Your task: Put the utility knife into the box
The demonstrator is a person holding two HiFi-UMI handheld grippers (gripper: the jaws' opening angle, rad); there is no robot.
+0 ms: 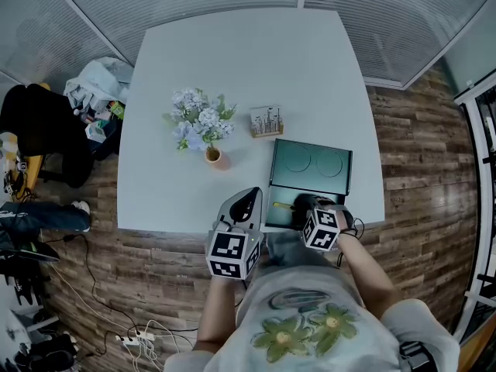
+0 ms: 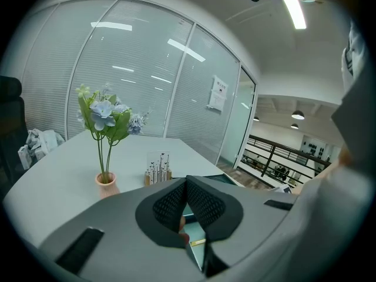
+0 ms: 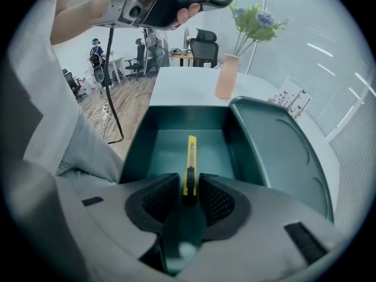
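The dark green box (image 1: 279, 215) lies open at the table's near edge, its lid (image 1: 314, 163) folded back away from me. The yellow utility knife (image 3: 190, 157) rests lengthwise on the box floor (image 3: 167, 151), and shows as a yellow sliver (image 1: 280, 205) in the head view. My right gripper (image 3: 188, 191) points steeply down into the box. Its pads stand either side of the knife's black slider with a gap on each side, so it is open. My left gripper (image 1: 249, 196) hovers just left of the box, shut with nothing in it (image 2: 187, 184).
A small pink vase of pale flowers (image 1: 203, 126) and a little card stand (image 1: 266, 121) sit on the white table (image 1: 232, 60) behind the box. A chair piled with clothes (image 1: 93, 91) and cables (image 1: 132, 335) lie on the wooden floor to the left.
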